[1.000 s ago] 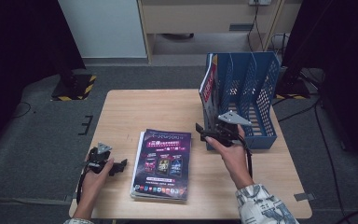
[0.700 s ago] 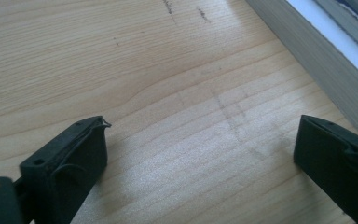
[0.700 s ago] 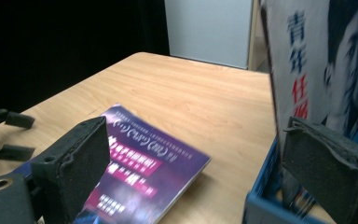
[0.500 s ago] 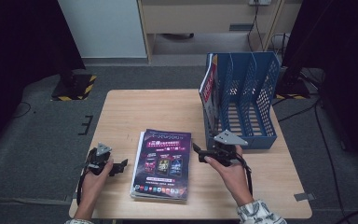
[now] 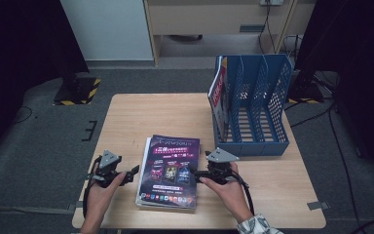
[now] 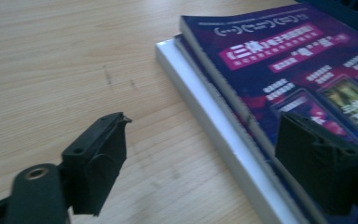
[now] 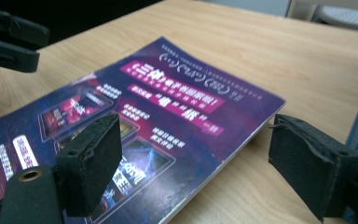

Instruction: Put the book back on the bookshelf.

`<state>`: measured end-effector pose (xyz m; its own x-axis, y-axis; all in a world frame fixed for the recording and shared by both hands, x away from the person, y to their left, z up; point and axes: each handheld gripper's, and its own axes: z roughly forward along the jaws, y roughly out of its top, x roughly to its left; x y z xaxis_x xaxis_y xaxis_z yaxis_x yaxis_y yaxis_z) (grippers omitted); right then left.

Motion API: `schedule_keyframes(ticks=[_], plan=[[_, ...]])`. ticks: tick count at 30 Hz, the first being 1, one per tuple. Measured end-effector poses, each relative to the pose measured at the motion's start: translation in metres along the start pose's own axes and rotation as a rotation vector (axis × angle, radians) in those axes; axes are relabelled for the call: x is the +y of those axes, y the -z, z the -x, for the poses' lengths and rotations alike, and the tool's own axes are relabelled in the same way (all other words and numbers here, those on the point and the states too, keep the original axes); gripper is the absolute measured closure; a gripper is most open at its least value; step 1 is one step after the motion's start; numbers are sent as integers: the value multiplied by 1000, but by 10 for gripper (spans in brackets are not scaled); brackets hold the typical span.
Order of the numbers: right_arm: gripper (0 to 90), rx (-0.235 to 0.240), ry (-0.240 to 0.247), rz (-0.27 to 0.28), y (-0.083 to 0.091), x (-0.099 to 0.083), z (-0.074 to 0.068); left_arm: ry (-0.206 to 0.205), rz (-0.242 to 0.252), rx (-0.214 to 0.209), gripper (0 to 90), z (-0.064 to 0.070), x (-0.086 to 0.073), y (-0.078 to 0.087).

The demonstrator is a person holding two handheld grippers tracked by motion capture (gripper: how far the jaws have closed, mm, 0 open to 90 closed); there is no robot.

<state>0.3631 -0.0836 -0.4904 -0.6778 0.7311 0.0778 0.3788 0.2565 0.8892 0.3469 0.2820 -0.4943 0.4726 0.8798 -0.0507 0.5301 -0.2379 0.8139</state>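
One red-covered magazine (image 5: pixel 218 95) already stood in the blue mesh file rack (image 5: pixel 265 105); a stack of purple glossy magazines (image 5: pixel 169 170) lay flat on the wooden table (image 5: pixel 141 117). Left gripper (image 5: pixel 132 171) and right gripper (image 5: pixel 195 172) flanked it, jaws wide apart, gripping nothing.

Overhead cam, looking forward and down across the whole wooden table (image 5: pixel 136 117). Two gripper cams down low, super close, aimed inward from opposite sides. All three sharing the purple magazine stack (image 5: pixel 169 170) (image 6: pixel 279 88) (image 7: pixel 158 116).
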Motion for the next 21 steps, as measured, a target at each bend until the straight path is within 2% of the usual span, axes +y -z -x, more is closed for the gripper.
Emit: schedule_keyframes(ticks=[2, 4, 5, 8, 9, 14, 17, 21], plan=[[183, 5, -5, -6, -1, -1, 0, -24, 1, -17, 199, 7, 1, 0], [198, 12, -9, -17, -3, -1, 0, -48, -3, -39, 277, 14, 2, -1], [204, 15, -7, -18, -4, -1, 0, -70, -15, -68, 304, 20, 3, -4], [222, 18, 0, -35, -7, -1, -1, -82, -26, -100, 378, 27, 4, -9], [222, 18, 0, -35, -7, -1, -1, -85, -33, -118, 378, 31, 4, -12], [222, 28, -13, -56, -9, -4, -1, -126, -94, -124, 466, 41, 3, -23], [216, 35, -11, -67, -9, -6, 0, -109, -97, -146, 483, 41, 3, -25], [208, 40, -9, -88, -10, -9, 1, -121, -93, -149, 483, 42, 3, -26]])
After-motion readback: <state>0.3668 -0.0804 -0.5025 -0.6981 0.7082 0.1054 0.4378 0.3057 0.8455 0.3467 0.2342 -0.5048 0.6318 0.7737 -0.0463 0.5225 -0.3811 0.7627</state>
